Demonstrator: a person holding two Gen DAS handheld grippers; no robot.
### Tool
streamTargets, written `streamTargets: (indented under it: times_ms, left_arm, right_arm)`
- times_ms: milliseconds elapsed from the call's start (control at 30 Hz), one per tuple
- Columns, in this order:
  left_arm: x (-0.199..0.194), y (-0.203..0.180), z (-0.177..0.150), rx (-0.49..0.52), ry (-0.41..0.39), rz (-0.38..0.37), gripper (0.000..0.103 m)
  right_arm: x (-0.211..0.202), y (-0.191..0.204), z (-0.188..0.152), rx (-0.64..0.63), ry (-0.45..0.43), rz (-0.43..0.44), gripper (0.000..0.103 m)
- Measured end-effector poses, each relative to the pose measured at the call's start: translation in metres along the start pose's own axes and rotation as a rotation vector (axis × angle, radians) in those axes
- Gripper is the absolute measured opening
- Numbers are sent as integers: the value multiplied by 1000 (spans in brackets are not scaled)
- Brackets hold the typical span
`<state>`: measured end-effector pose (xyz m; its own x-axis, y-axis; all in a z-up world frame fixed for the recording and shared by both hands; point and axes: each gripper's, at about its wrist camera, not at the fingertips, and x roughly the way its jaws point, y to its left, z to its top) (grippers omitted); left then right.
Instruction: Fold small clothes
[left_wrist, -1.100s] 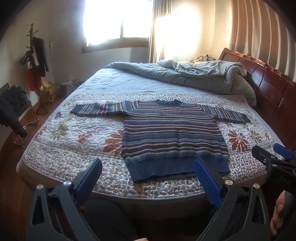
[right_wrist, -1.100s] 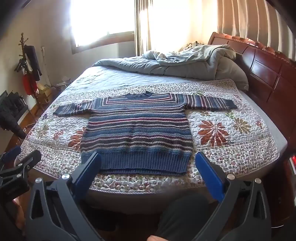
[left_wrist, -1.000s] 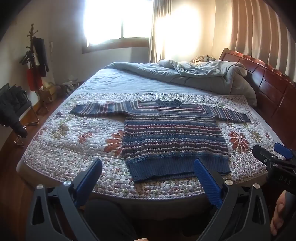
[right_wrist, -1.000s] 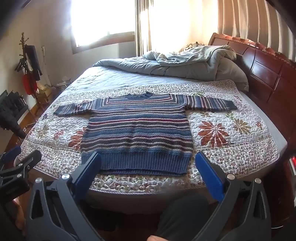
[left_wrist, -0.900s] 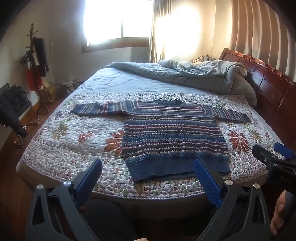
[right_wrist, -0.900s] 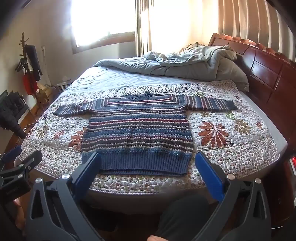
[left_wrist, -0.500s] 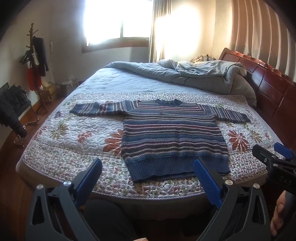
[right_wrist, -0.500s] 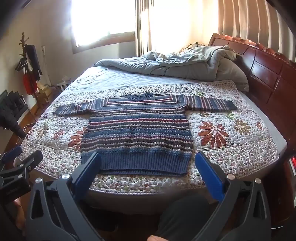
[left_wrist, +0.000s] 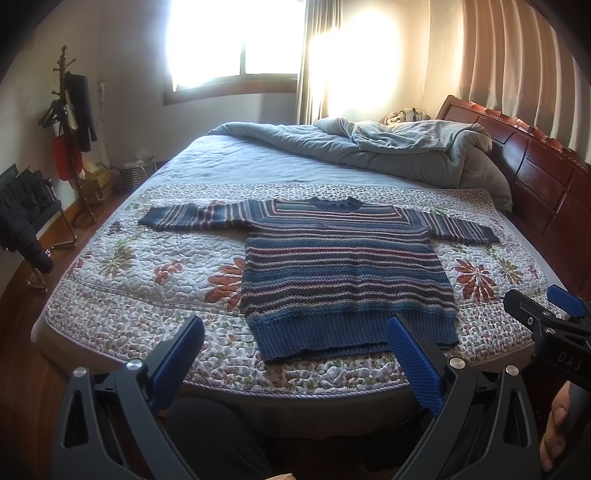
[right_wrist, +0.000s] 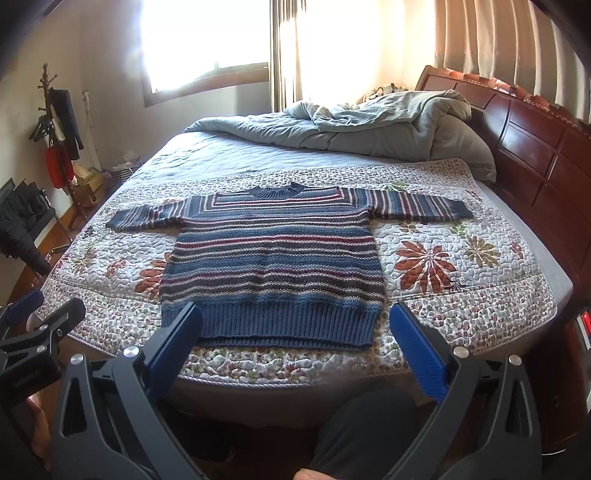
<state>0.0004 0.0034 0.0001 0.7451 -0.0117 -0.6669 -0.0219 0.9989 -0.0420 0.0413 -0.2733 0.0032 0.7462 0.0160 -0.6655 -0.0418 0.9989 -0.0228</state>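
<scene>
Sweater (left_wrist: 343, 266) lay flat, sleeves spread, on the flowered quilt (left_wrist: 147, 280) at the bed's near edge. Left gripper (left_wrist: 295, 350) and right gripper (right_wrist: 295, 339) hovered near its hem, fingers wide apart, holding nothing.

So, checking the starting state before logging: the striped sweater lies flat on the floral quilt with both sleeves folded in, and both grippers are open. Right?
Not quite. In the right wrist view the striped sweater lies flat on the floral quilt with both sleeves spread straight out, not folded. Left gripper and right gripper are open.
</scene>
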Motion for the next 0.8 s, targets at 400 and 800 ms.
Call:
streamTargets:
  times_ms: [400, 800]
  left_arm:
    - [5, -6, -3, 2, 5, -6, 99]
    - [5, -2, -3, 2, 7, -12, 99]
  right_arm:
    - [-1, -3, 1, 0, -3, -1, 100]
    - [-3, -3, 2, -3, -2, -4, 100]
